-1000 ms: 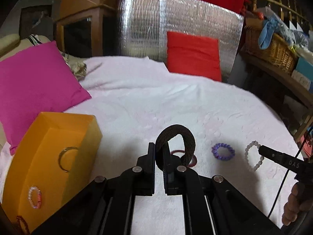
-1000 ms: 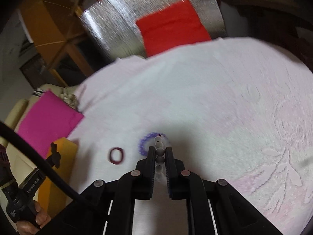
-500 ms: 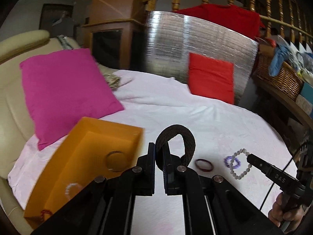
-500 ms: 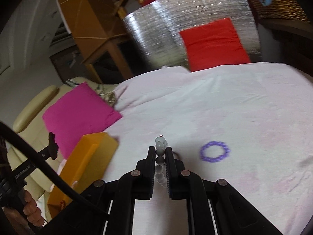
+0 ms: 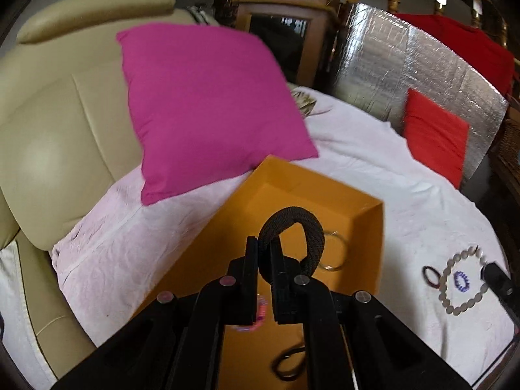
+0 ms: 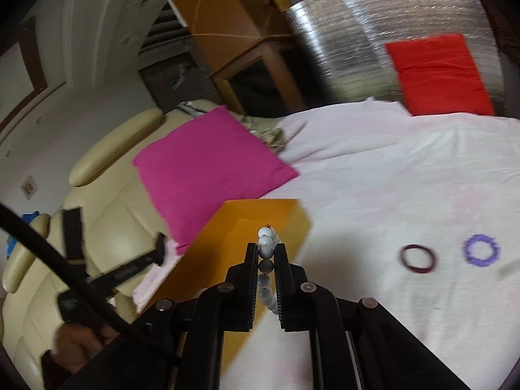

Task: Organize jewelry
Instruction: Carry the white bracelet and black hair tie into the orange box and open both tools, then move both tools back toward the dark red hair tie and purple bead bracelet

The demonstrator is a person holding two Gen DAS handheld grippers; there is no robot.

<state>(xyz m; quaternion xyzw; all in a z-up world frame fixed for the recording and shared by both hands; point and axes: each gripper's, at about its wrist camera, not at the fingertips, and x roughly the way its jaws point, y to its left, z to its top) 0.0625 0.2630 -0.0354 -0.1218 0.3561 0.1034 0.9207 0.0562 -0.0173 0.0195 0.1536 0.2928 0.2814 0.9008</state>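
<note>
My left tool, clenching the dark braided band, now hangs over the orange box (ready to drop); right tool grips the pearl bracelet.

Hiding part of the metal ring in the orange box behind the dark braided band. Blurring the pink beads between the left gripper's fingers. Covering the box's near end with gripper arms. Cutting off the right gripper at the frame's edge. Smearing the left hand into shadow; concealing the white bead bracelet's lower loop.
</note>
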